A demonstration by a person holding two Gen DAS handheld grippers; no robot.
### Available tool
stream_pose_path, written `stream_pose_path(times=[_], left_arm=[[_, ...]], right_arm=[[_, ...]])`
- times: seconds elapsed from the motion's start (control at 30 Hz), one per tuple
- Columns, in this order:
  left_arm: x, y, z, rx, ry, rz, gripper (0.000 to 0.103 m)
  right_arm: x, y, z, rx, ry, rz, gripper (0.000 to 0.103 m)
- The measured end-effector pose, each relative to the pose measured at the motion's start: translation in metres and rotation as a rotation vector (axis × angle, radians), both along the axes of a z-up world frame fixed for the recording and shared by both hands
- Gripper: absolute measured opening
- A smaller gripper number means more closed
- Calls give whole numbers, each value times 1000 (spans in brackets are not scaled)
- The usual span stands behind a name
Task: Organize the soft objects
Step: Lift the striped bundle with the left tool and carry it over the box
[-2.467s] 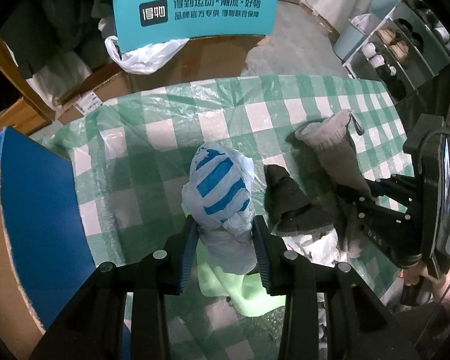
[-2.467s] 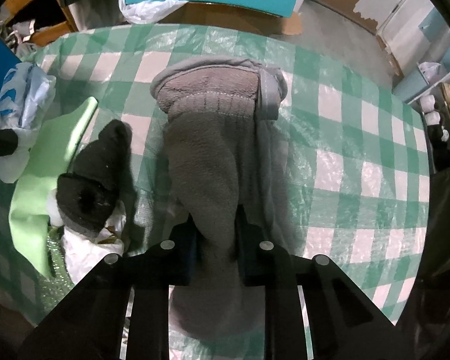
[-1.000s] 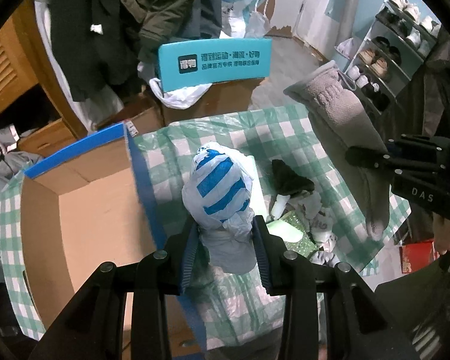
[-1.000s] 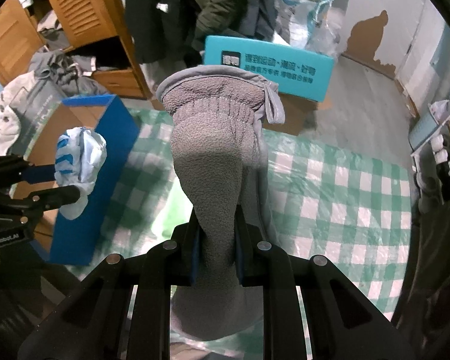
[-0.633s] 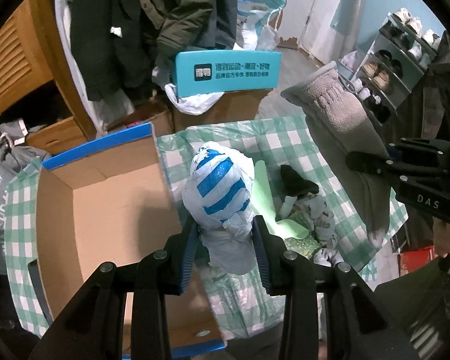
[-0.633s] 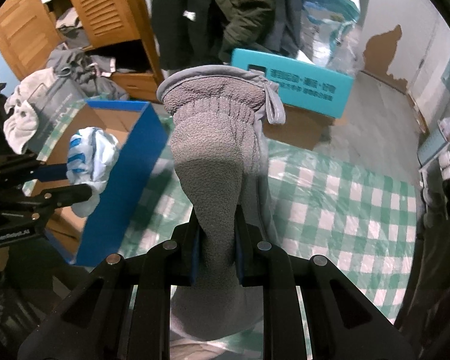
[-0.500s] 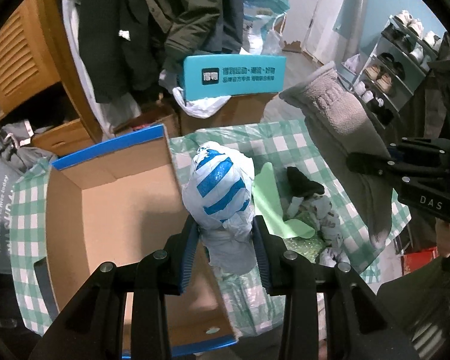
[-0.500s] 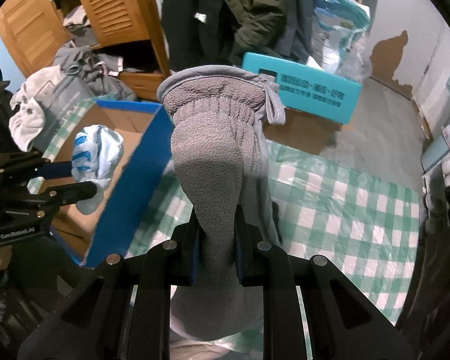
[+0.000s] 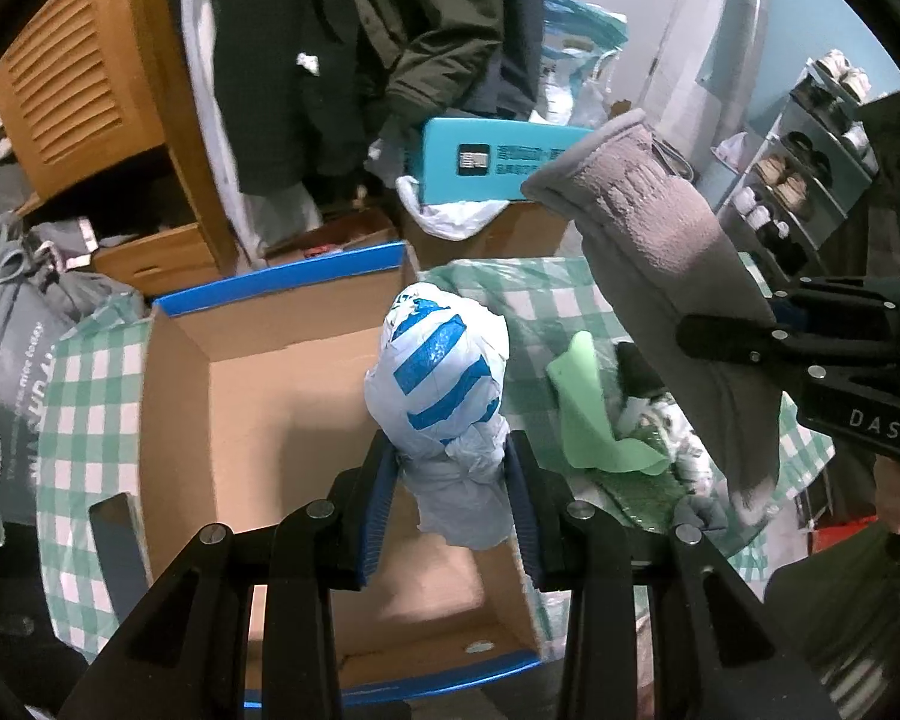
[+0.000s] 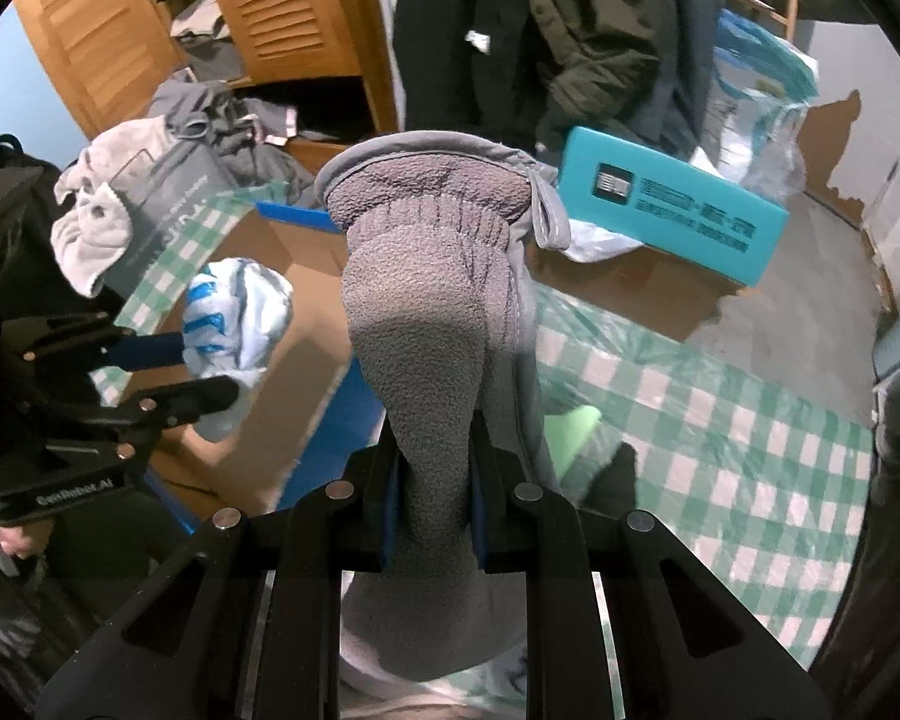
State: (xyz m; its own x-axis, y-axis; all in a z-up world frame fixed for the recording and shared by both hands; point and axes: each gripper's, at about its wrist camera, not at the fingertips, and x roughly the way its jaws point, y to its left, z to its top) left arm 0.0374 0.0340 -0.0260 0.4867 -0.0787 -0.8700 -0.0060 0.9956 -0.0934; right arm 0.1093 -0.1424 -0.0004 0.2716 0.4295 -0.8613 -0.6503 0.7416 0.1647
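Note:
My left gripper [image 9: 450, 456] is shut on a knotted white bag with blue stripes [image 9: 438, 372], held in the air over the open cardboard box with a blue rim [image 9: 258, 396]. The right wrist view shows the same bag [image 10: 234, 312] and left gripper [image 10: 210, 372] at left. My right gripper [image 10: 432, 480] is shut on a grey fleece glove [image 10: 426, 312], cuff up, over the box's right wall. That glove [image 9: 666, 276] hangs at right in the left wrist view.
A heap of soft things lies on the green-checked tablecloth [image 10: 720, 396]: a pale green cloth [image 9: 594, 414], a black sock [image 9: 636, 366]. A teal box [image 10: 672, 210] stands beyond the table. Coats hang behind; a wooden cabinet [image 9: 78, 96] and shoe shelves [image 9: 810, 168] flank the room.
Both grippers have swung left with their loads, rising a little; the striped bag has gone from over the box's right wall to over its inside, and the glove now hangs nearer the box.

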Motion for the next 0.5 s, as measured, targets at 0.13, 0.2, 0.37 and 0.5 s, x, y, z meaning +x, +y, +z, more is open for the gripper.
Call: stream_pose_path(times=[0.13,0.2,0.37,0.5], left_arm=[[-5,14,-1,-10,-2,22,37],[-7,21,-3,-12,0,32,37],[-11,37,-7,-18,8,61,37],[-15,50,-14,-20,20,89,37]], right_arm=[[-2,19,2,5,5,22,16],[-3,28,2,7,11,32,16],[-4,55,2,6,21,59,16],[-5,77,-2,2,37,82,16]])
